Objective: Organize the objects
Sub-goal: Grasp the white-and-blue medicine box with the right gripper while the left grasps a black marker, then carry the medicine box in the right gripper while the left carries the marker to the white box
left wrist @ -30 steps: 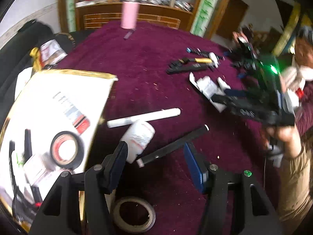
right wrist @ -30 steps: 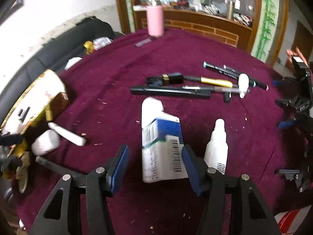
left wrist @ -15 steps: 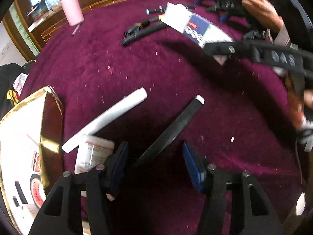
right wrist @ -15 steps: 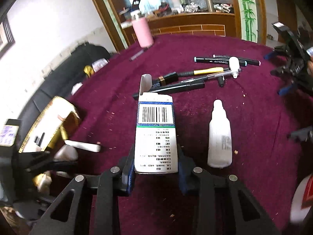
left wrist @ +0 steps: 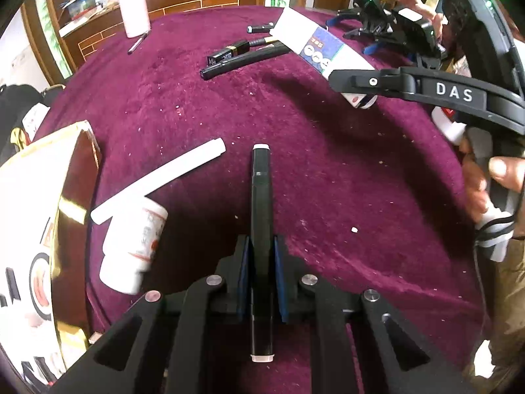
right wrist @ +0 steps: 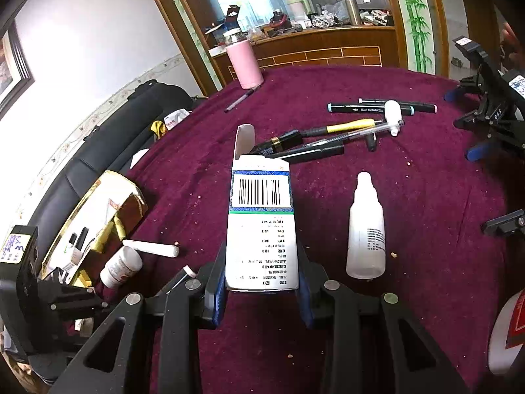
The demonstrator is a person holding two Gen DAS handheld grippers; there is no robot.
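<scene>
Over cloth: left gripper pitched down, clamping marker.

Gold box cut off at left edge; contents blurred.

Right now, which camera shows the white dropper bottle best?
The right wrist view: the white dropper bottle lies whole and unobstructed on the purple cloth, beside the held carton. The left wrist view does not show it clearly.

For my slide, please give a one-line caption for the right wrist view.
Right tool grips a barcoded white carton above the maroon tablecloth, beside a white dropper bottle.
</scene>
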